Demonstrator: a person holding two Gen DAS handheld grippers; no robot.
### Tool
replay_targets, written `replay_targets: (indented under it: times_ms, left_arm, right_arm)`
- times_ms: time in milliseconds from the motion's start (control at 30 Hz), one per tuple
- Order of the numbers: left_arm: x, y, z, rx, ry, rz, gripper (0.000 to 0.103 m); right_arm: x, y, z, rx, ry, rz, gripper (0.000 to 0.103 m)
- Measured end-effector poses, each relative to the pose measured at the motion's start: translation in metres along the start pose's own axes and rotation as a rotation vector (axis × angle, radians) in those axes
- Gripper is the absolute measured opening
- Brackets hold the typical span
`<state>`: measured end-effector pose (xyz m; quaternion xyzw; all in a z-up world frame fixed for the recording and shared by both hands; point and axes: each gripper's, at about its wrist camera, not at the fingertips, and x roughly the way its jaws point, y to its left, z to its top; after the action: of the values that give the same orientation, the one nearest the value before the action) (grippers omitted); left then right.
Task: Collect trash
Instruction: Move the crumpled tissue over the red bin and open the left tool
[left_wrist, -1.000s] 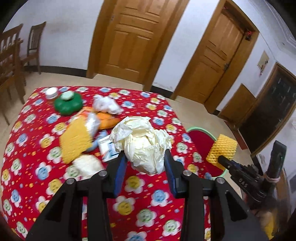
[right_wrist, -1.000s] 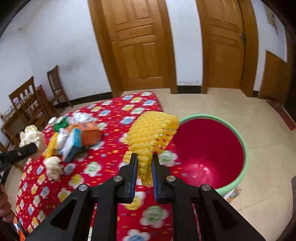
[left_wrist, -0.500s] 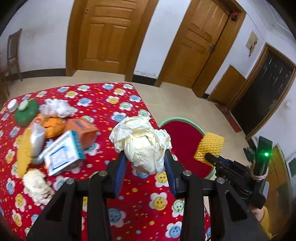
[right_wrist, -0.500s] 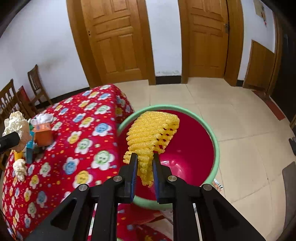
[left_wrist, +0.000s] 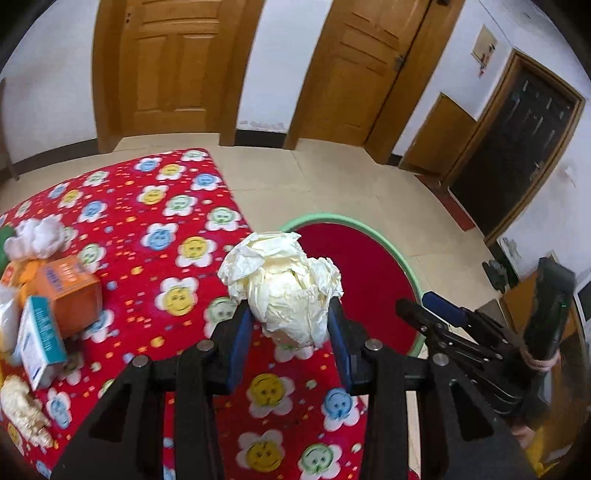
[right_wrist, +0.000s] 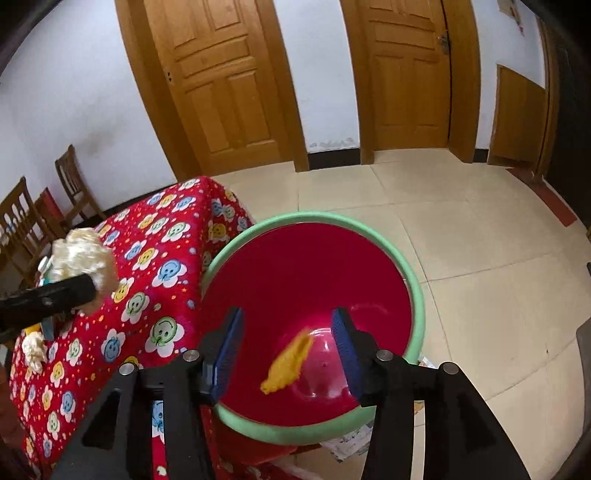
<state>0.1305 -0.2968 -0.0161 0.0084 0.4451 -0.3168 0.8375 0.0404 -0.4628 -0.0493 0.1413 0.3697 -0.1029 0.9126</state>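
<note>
My left gripper (left_wrist: 288, 332) is shut on a crumpled cream paper ball (left_wrist: 284, 284), held above the table's right edge, next to the red bin with a green rim (left_wrist: 391, 251). The ball also shows in the right wrist view (right_wrist: 83, 258). My right gripper (right_wrist: 288, 350) is open and empty above the bin (right_wrist: 415, 295). The yellow foam net (right_wrist: 288, 363) is inside the bin, blurred. The right gripper shows in the left wrist view (left_wrist: 417, 306), beside the bin.
The table has a red flowered cloth (left_wrist: 155, 229). On its left lie an orange box (left_wrist: 70, 291), a blue-white box (left_wrist: 38, 347), a white tissue wad (left_wrist: 37, 236) and a cream wad (left_wrist: 22, 410). Wooden chairs (right_wrist: 44, 210) stand far left. Tiled floor (right_wrist: 461, 240) surrounds the bin.
My right gripper opened and let go of the yellow foam net, which dropped into the bin. My left gripper carried the paper ball rightward toward the bin.
</note>
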Motion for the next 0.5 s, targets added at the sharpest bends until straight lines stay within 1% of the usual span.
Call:
replay_targets:
  times_ms: [233, 333, 367, 400, 500]
  left_arm:
    - [0.024, -0.025, 0.006, 0.068, 0.018, -0.044, 0.041]
    - [0.026, -0.033, 0.008, 0.087, 0.021, -0.046, 0.048]
    - [0.026, -0.034, 0.008, 0.087, 0.018, -0.046, 0.054]
    - [0.025, -0.035, 0.008, 0.085, 0.014, -0.047, 0.057]
    - [0.021, -0.036, 0.007, 0.092, 0.005, -0.042, 0.059]
  right_arm:
    - [-0.019, -0.022, -0.004, 0.074, -0.042, -0.028, 0.051]
    - [-0.024, -0.031, -0.007, 0.109, -0.049, -0.038, 0.051]
    - [-0.026, -0.032, -0.008, 0.115, -0.05, -0.039, 0.051]
    - [-0.027, -0.034, -0.008, 0.12, -0.051, -0.041, 0.051]
    - [-0.03, -0.038, -0.011, 0.13, -0.048, -0.041, 0.051]
